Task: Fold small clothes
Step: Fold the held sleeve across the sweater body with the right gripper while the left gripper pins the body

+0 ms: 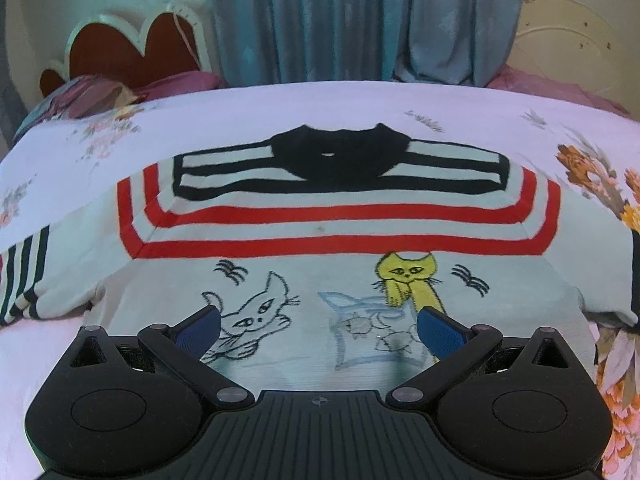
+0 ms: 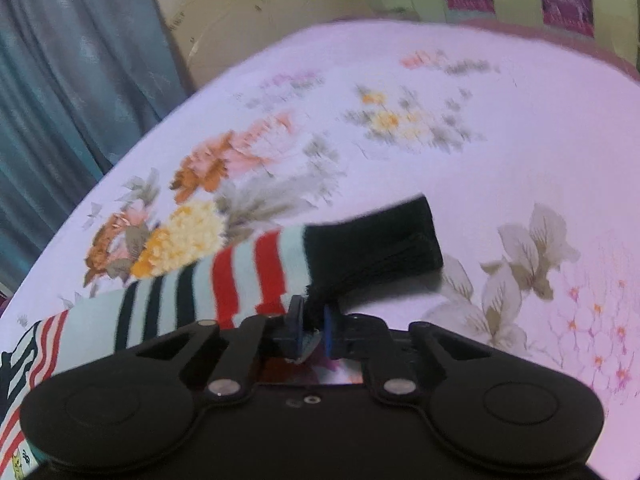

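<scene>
A small white sweater point(image 1: 320, 236) with red and black stripes, a black collar and cat drawings lies flat on the bed, front up. My left gripper point(image 1: 318, 330) is open, hovering over the sweater's lower front, holding nothing. In the right wrist view, my right gripper point(image 2: 314, 330) is shut on the sweater's sleeve point(image 2: 256, 276) near its black cuff point(image 2: 372, 244), with the striped sleeve lifted off the sheet and stretching to the left.
The bed has a pale floral sheet point(image 2: 400, 128). A heart-shaped red headboard point(image 1: 132, 48) and pillows point(image 1: 80, 96) stand at the far left. Blue curtains point(image 1: 360, 20) hang behind the bed.
</scene>
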